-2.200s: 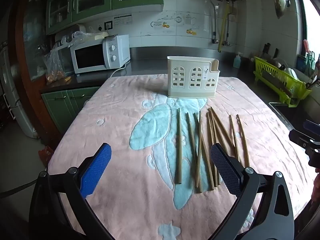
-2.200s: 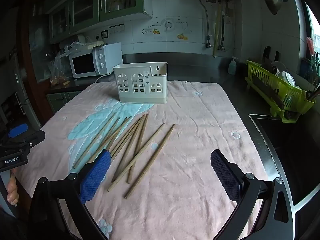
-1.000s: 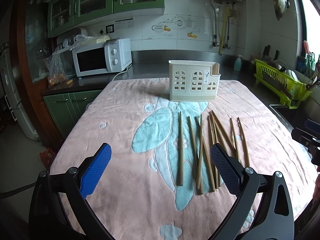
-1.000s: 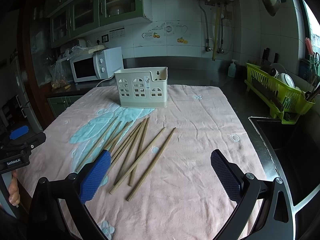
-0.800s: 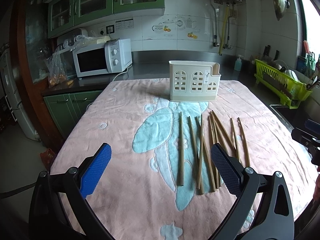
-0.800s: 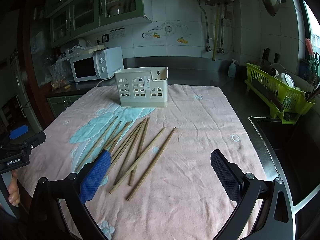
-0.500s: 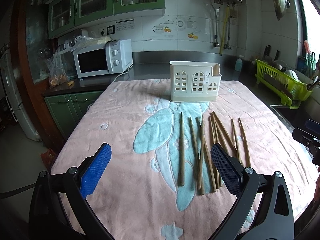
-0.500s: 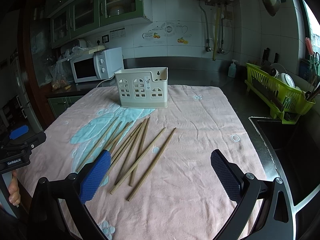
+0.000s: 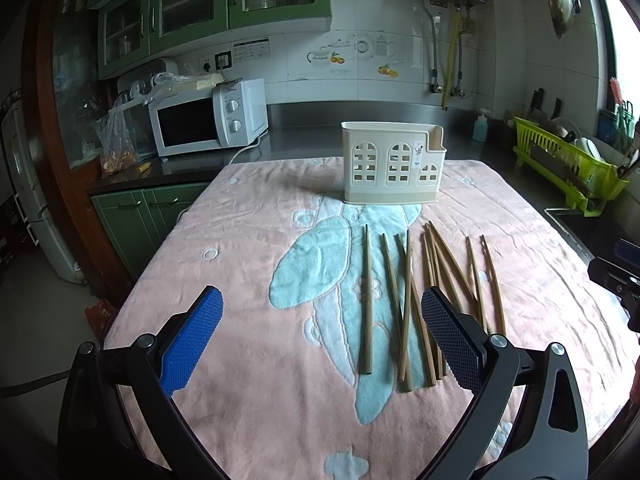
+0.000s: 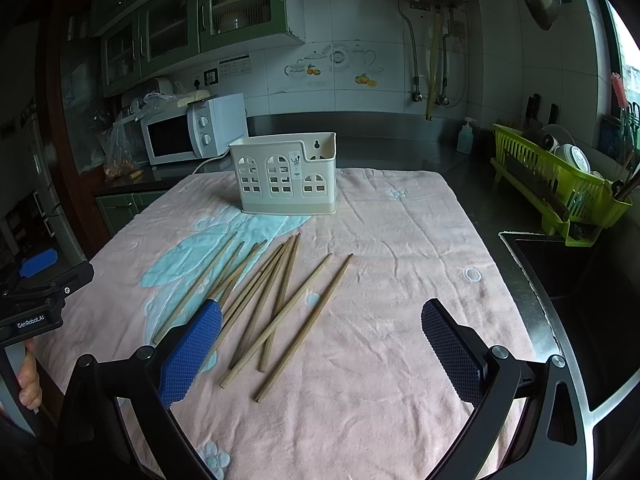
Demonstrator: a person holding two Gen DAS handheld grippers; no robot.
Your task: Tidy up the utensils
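Observation:
Several wooden chopsticks point(image 9: 406, 304) lie loose on a pink and blue towel point(image 9: 248, 248); they also show in the right wrist view point(image 10: 276, 300). A cream utensil holder point(image 9: 392, 169) with arched cut-outs stands upright behind them, and shows in the right wrist view point(image 10: 286, 174) too. My left gripper point(image 9: 320, 336) is open and empty above the towel's near edge, left of the chopsticks. My right gripper point(image 10: 320, 344) is open and empty above the chopsticks' near ends.
A white microwave point(image 9: 208, 118) stands at the back left. A green dish rack point(image 10: 560, 184) and a sink point(image 10: 580, 280) are on the right. The other gripper shows at the left edge in the right wrist view point(image 10: 36, 284).
Both grippers have lifted and tilted slightly over the past two seconds, so the holder and chopsticks sit a little lower in view. Both stay open; nothing on the towel has moved.

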